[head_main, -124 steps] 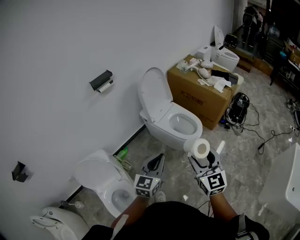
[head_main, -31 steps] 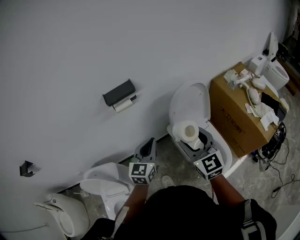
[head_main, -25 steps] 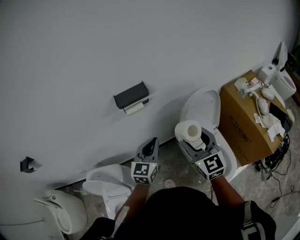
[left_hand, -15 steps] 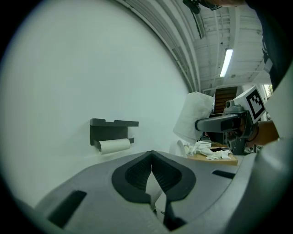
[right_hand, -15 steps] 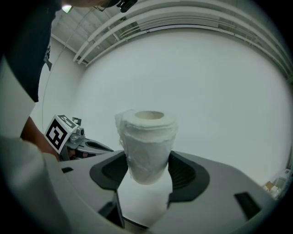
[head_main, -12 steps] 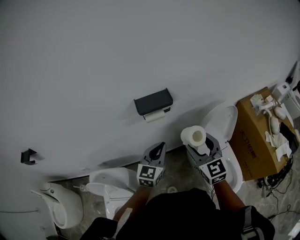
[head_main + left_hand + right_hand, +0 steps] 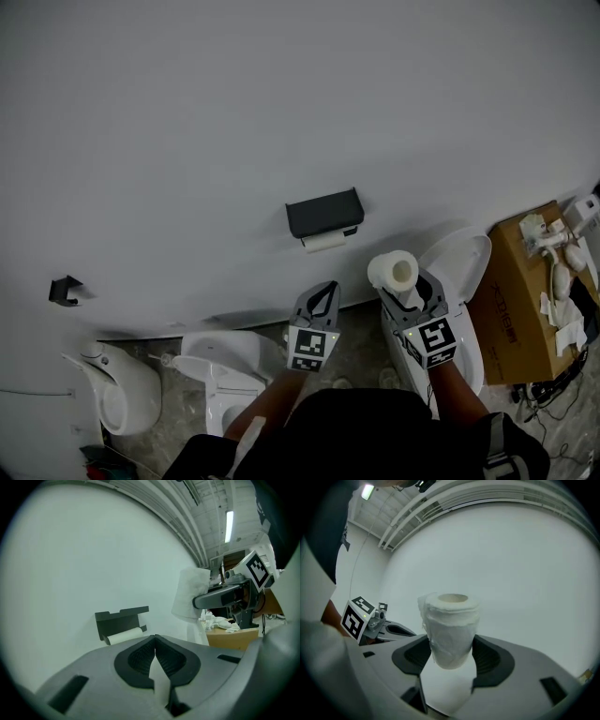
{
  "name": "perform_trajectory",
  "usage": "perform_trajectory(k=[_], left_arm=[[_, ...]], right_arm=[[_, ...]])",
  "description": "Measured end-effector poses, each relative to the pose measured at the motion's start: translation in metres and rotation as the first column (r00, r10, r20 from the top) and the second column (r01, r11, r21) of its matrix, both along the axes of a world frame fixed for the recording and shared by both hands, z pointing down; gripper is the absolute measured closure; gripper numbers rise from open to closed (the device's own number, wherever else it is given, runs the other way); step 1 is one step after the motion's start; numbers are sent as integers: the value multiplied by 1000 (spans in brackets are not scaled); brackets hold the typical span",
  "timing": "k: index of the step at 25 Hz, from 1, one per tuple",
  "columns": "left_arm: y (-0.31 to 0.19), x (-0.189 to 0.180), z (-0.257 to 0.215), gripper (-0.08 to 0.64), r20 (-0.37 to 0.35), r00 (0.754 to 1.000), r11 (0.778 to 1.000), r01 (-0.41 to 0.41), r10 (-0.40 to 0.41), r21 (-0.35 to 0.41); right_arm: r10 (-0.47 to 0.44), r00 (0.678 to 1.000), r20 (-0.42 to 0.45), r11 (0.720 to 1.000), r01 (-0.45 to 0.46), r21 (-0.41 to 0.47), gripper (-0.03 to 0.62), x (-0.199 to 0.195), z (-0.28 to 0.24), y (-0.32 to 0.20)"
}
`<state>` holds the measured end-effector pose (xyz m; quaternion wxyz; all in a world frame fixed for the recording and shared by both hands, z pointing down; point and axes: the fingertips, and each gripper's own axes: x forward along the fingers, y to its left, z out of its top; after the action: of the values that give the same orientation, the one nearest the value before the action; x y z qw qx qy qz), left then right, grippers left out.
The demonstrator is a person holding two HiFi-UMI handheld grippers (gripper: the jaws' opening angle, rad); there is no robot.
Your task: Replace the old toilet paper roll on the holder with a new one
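— White wall [image 7: 187, 112] fills most of your view. Where's the holder?
— The black holder [image 7: 324, 212] is mounted on that wall, with the old roll [image 7: 324, 241] sitting just under its cover.
— And your grippers?
— Your right gripper [image 7: 409, 286] is clamped on the new roll [image 7: 393, 271], held upright, below and right of the holder. Your left gripper [image 7: 327, 289] has its jaws pressed together, just below the holder and apart from it.

The old roll [image 7: 325, 242] apparently sits in the wall holder [image 7: 323, 211], up-left of the new roll [image 7: 394, 271].
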<state>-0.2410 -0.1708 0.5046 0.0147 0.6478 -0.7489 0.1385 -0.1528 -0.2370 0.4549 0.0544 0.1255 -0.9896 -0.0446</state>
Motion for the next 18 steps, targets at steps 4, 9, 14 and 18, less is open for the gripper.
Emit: perform_trajectory(k=[4,9,14,18], left_arm=[[-8,-14,-5,554,71,996,999,54,-53,-6],[-14,-26,1,548,220,970,990,122,-104,-73],[-29,-38,1,436,413,906,973,172,-96,-152],[-39,-51,8,370,531,845,945,223,-65,-238]], right_arm=[[-35,999,7,999,35,2,325,-8,1,-7],[-59,998,6,998,59,-6,325,-7,5,-19],[-76,997,18,997,76,-17,325,-8,4,-29],[-94,995,19,995,94,-18,325,-8,2,-35]])
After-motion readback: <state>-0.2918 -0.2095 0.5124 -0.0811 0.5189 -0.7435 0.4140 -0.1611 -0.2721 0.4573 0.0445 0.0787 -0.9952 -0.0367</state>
